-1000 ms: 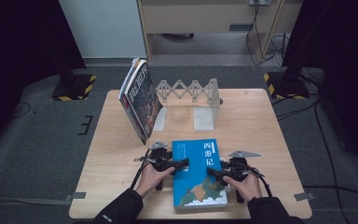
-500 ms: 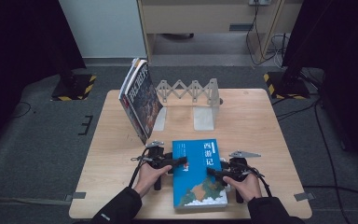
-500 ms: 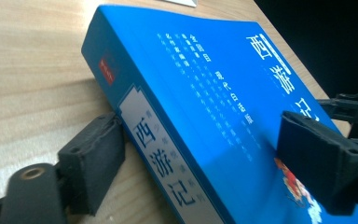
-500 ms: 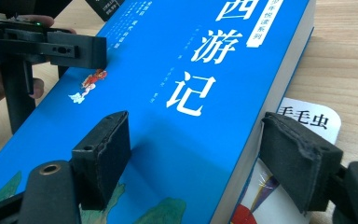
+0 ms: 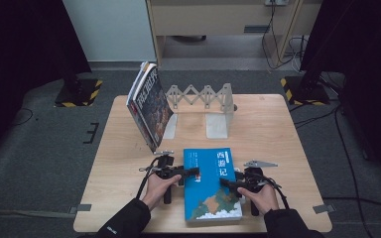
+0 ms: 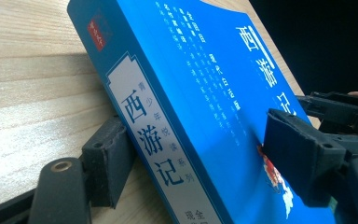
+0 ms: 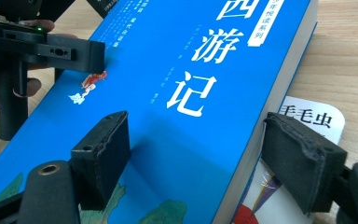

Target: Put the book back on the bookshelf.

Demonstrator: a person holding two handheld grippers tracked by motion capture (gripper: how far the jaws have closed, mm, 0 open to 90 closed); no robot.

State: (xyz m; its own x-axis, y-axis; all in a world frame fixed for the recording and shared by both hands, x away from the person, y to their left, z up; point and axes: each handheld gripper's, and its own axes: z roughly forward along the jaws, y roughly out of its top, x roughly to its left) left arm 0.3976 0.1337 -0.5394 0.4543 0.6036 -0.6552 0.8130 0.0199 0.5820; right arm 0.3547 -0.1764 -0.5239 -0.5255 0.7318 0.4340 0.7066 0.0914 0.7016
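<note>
Thick blue book (image 5: 213, 186), white Chinese title on cover, lain face-up near front edge of wooden surface (image 5: 273, 134), spine side raised.

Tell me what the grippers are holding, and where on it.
Both clamp the blue book: left gripper across its spine edge, right gripper across the opposite long edge.

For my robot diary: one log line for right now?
left tongs: gripping blue book | right tongs: gripping it too | thin booklet underneath

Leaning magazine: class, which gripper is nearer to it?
Left. The left gripper is just in front of the magazine; the right gripper is farther off, across the blue book.
</note>
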